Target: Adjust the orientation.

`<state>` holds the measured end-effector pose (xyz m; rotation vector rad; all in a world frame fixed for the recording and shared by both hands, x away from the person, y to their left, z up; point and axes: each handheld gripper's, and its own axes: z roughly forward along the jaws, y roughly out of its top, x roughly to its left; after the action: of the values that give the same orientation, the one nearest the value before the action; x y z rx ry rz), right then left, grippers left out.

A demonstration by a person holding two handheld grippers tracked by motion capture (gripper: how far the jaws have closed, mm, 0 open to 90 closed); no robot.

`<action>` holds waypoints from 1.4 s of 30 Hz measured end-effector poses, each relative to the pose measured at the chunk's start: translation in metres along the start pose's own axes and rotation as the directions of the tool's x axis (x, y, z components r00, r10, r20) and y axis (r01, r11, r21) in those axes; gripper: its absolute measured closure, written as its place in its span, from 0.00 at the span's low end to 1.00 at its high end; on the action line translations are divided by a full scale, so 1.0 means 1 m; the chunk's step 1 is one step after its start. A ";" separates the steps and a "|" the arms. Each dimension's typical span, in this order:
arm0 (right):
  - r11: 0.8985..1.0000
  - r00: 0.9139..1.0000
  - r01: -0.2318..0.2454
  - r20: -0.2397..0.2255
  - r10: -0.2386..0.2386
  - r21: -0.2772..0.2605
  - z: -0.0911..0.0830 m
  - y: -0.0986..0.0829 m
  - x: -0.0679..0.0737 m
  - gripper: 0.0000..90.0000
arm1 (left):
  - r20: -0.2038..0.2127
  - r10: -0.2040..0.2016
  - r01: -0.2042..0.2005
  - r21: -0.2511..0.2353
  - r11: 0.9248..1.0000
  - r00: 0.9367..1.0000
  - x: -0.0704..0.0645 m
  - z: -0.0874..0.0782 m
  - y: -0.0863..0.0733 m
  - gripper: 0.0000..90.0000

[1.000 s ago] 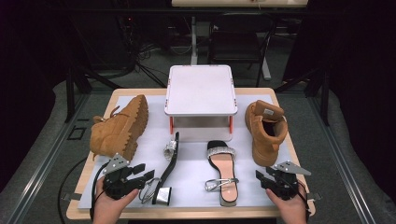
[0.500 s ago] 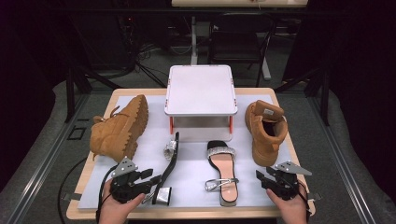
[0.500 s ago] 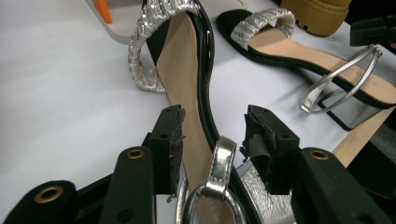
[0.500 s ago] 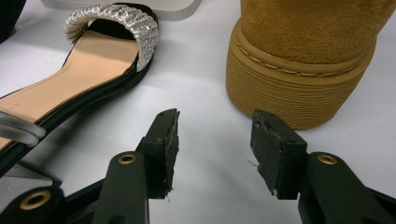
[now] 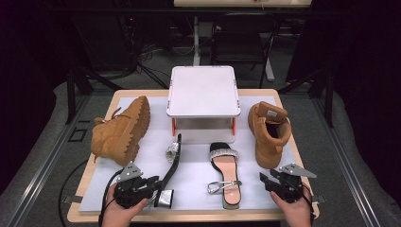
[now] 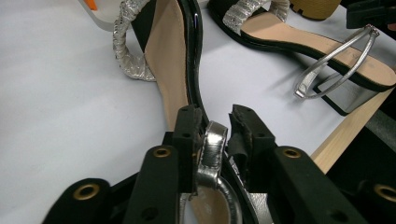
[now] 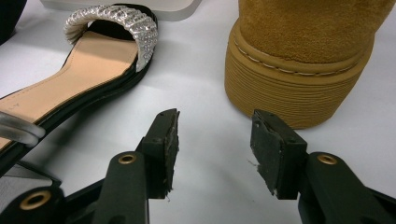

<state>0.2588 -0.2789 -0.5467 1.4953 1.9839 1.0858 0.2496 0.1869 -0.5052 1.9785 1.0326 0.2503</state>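
Observation:
A black sandal (image 5: 173, 161) with a silver strap lies on its side on the white mat, left of centre. In the left gripper view its silver heel strap (image 6: 212, 144) sits between the narrowed jaws of my left gripper (image 6: 215, 123), which is shut on it near the front edge (image 5: 153, 183). The matching sandal (image 5: 224, 170) lies flat, sole down, to the right (image 6: 299, 39). My right gripper (image 5: 265, 178) rests at the front right, open and empty (image 7: 212, 140), between that sandal (image 7: 70, 74) and a tan boot (image 7: 303, 60).
A tan boot (image 5: 120, 130) lies on its side at the left; the other boot (image 5: 269, 132) stands upright at the right. A white raised stand (image 5: 202, 90) with red legs sits at the back centre. The wooden table edge (image 6: 345, 135) is close behind the left gripper.
My left gripper has moved right, up to the heel end of the tipped sandal, and its jaws now bracket the silver strap. The right gripper has stayed put.

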 end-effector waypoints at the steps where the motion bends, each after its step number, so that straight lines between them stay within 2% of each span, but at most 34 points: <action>1: 1.000 1.000 -0.002 -0.002 0.002 -0.001 0.000 0.000 0.000 0.57 | 0.008 -0.002 0.002 -0.001 1.000 1.000 0.000 -0.001 0.000 0.85; 4: 1.000 1.000 -0.003 -0.001 0.003 -0.001 0.000 0.000 0.000 0.57 | 0.019 -0.002 0.002 -0.002 1.000 1.000 0.000 0.000 0.000 0.90; 7: 1.000 1.000 -0.008 -0.002 0.008 -0.006 0.001 0.000 0.000 0.57 | 0.021 0.019 -0.019 -0.001 1.000 1.000 -0.002 0.001 0.002 0.90; 10: 1.000 1.000 -0.006 -0.003 0.006 -0.003 0.001 0.000 0.000 0.57 | 0.031 0.021 -0.021 -0.001 1.000 0.999 -0.004 0.002 0.004 0.91; 21: 1.000 1.000 -0.018 -0.003 0.018 -0.006 -0.001 0.000 -0.002 0.57 | 0.093 0.027 -0.025 -0.020 0.999 0.995 -0.014 0.016 0.015 0.91; 26: 1.000 1.000 -0.024 -0.002 0.024 -0.004 -0.001 0.000 -0.003 0.57 | 0.123 0.041 -0.041 -0.007 0.999 0.992 -0.023 0.029 0.020 0.91; 29: 1.000 1.000 -0.022 -0.003 0.021 -0.005 -0.001 0.000 -0.003 0.57 | 0.135 0.058 -0.061 0.019 0.998 0.989 -0.031 0.041 0.023 0.91; 37: 0.999 0.999 -0.032 -0.008 0.032 -0.012 -0.003 0.000 -0.005 0.57 | 0.134 0.093 -0.102 0.066 0.993 0.987 -0.044 0.062 0.023 0.91; 42: 0.999 0.999 -0.036 -0.010 0.036 -0.018 -0.003 0.000 -0.005 0.57 | 0.135 0.094 -0.104 0.064 0.993 0.986 -0.044 0.064 0.023 0.91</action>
<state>0.2581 -0.2850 -0.5456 1.5245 1.9554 1.1251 0.2675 0.1086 -0.5176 2.0842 0.8708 0.1361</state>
